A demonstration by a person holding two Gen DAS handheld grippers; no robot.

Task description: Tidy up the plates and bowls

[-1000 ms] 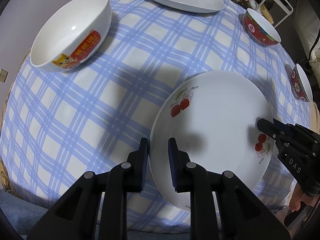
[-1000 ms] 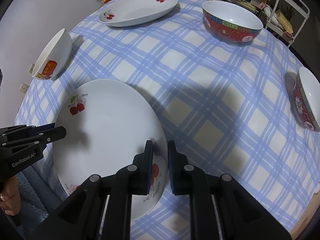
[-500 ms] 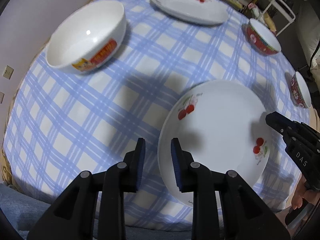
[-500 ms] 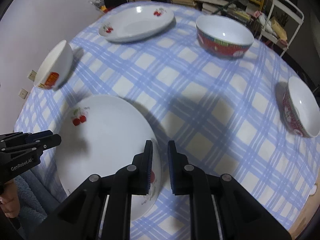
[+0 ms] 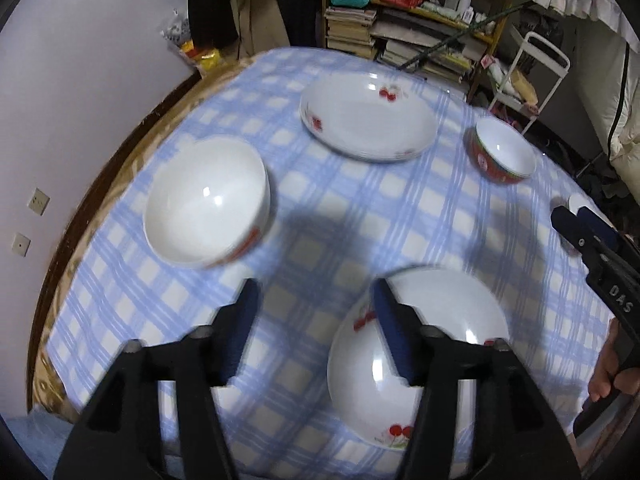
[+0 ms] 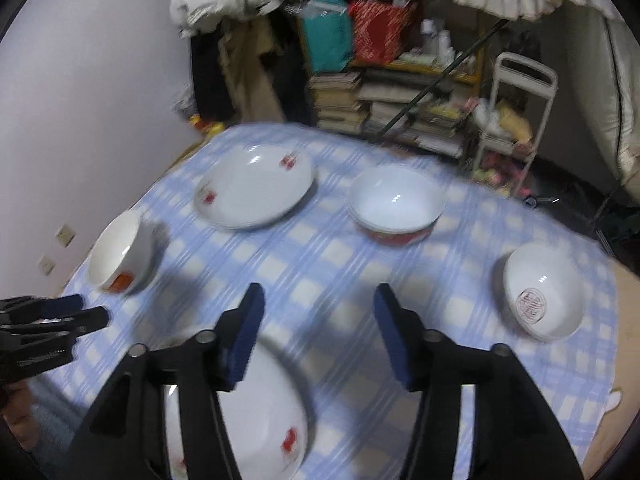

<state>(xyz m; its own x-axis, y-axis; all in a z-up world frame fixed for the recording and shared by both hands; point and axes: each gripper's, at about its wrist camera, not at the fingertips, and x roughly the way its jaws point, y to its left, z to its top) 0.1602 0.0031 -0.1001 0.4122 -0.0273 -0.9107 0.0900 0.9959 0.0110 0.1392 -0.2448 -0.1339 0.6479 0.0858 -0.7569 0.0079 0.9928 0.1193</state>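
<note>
tabletop (image 5: 400, 216): round, blue check cloth. I see five dishes on it, all well apart, none stacked.
near plate (image 5: 440, 320): cherry print, flat on the cloth at my edge of the tabletop, below and between both grippers. Nothing is touching it.
far plate (image 5: 368, 120): same cherry print, on the far side near the shelves. I judge this the natural base for a plate stack.
white bowl (image 5: 204, 204): left side, orange label on its wall, upright, empty.
red bowl (image 6: 396, 204): far right of the far plate, upright, empty.
small bowl (image 6: 540, 296): right edge, red stamp mark inside, sits alone.
left gripper (image 5: 316, 320): fingers spread wide and opening, only cloth and the near plate's left rim below the gap, nothing gripped. Frame is motion-blurred.
right gripper (image 6: 318, 320): fingers wide and opening too, bare cloth between them, near plate under the left finger, not pinched.
progress: early, by my read. No plate on plate, no bowl in bowl. Near plate sits loose at the front.
left to do: I'd say pair the two plates, then nest the three bowls; the white and red ones look similar in size, the small one goes on top.
risk: glazed rims are slick, and the cloth may drag if a plate is slid rather than lifted.
</note>
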